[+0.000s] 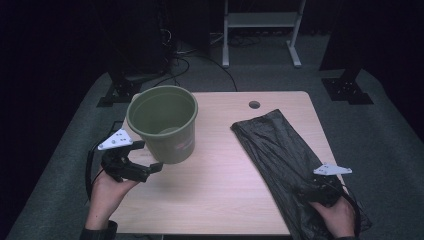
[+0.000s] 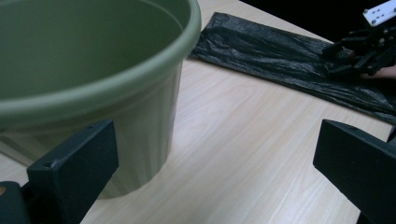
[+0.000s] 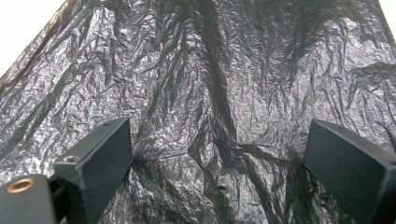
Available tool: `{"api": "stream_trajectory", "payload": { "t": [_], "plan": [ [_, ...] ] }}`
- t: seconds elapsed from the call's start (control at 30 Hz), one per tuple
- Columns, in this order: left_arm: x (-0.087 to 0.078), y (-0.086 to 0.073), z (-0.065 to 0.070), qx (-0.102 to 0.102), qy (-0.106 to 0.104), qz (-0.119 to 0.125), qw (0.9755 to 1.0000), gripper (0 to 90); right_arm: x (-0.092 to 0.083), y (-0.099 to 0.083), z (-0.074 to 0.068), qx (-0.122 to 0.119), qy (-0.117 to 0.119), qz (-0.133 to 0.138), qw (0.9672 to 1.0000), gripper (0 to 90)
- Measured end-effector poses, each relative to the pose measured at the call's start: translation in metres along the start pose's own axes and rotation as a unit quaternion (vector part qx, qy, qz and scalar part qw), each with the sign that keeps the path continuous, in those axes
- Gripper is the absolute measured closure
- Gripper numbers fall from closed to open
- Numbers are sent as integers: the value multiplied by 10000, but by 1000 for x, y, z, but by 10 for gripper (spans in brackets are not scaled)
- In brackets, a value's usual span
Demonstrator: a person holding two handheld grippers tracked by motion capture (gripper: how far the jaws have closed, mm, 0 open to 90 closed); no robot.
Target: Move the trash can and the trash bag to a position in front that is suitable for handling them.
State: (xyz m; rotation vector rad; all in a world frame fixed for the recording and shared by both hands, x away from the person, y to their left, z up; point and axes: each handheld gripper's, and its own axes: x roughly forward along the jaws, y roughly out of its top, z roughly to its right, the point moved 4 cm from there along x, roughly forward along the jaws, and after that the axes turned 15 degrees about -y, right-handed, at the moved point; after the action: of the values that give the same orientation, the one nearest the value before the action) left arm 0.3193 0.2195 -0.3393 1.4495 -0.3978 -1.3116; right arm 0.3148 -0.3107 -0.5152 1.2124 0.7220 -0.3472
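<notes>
L gripper [image 1: 150, 159] hangs released beside the green bin [image 1: 162, 122], likely to steady it. R gripper [image 1: 311, 190], jaws apart, sits over the black bag [image 1: 280, 150] lying flat at table's right, prob. about to pinch it.

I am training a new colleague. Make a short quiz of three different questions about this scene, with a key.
1. True or false: the green bucket lies on its side.
2. Which gripper is over the black plastic bag: A) left gripper, B) right gripper?
3. Fill in: the jaws of both grippers are ____.

Key:
1. False; it stands upright on the table.
2. B; the left one is beside the bucket.
3. Open; neither holds anything.
</notes>
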Motion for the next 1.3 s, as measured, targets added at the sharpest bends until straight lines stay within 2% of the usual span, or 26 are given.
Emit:
{"api": "stream_trajectory", "payload": {
  "t": [0.23, 0.37, 0.43, 0.5, 0.6, 0.67, 0.73, 0.83, 0.9, 0.93, 0.97, 1.23, 1.3],
  "plan": [
    [3, 19, 2, 122, -81, 49, 9999, 0, 0, 0, 0, 0, 1, -1, 10000, 69],
    [6, 28, 0, 164, -53, 88, 9998, 0, 0, 0, 0, 0, 0, -1, 10000, 69],
    [7, 33, -2, 168, -80, 95, 9998, 44, 0, 0, 0, -1, 0, -1, 10000, 69],
    [9, 37, -5, 168, -31, 96, 9998, 49, 0, 0, 0, -1, 1, -1, 10000, 69],
    [15, 43, -10, 151, -28, 44, 9999, 76, 0, 0, 0, 1, 2, 0, 10000, 69],
    [17, 44, -11, 146, -68, 5, 9999, 125, 0, 0, 0, 0, 2, 1, 10000, 69],
    [22, 48, -14, 137, -14, -47, 9999, 130, 0, 0, 0, 0, 2, 0, 10000, 69],
    [29, 51, -17, 165, -14, -137, 9998, 242, 0, 0, 0, 1, 2, 0, 10000, 69],
    [31, 51, -18, 169, 9, -175, 9997, 246, 0, 0, 0, 1, 2, 0, 10000, 69],
    [34, 51, -20, 200, -25, -265, 9994, 280, 0, 0, 0, 0, 3, 1, 10000, 69],
    [34, 51, -20, 200, -25, -265, 9994, 357, 0, 0, 0, 0, 2, 0, 10000, 69],
    [46, 49, -29, 193, -114, -543, 9983, 499, 0, 0, 0, 1, 2, 0, 10000, 69],
    [49, 48, -32, 229, -72, -666, 9975, 581, 0, 0, 0, -4, 1, 3, 10000, 69]
  ]
}}
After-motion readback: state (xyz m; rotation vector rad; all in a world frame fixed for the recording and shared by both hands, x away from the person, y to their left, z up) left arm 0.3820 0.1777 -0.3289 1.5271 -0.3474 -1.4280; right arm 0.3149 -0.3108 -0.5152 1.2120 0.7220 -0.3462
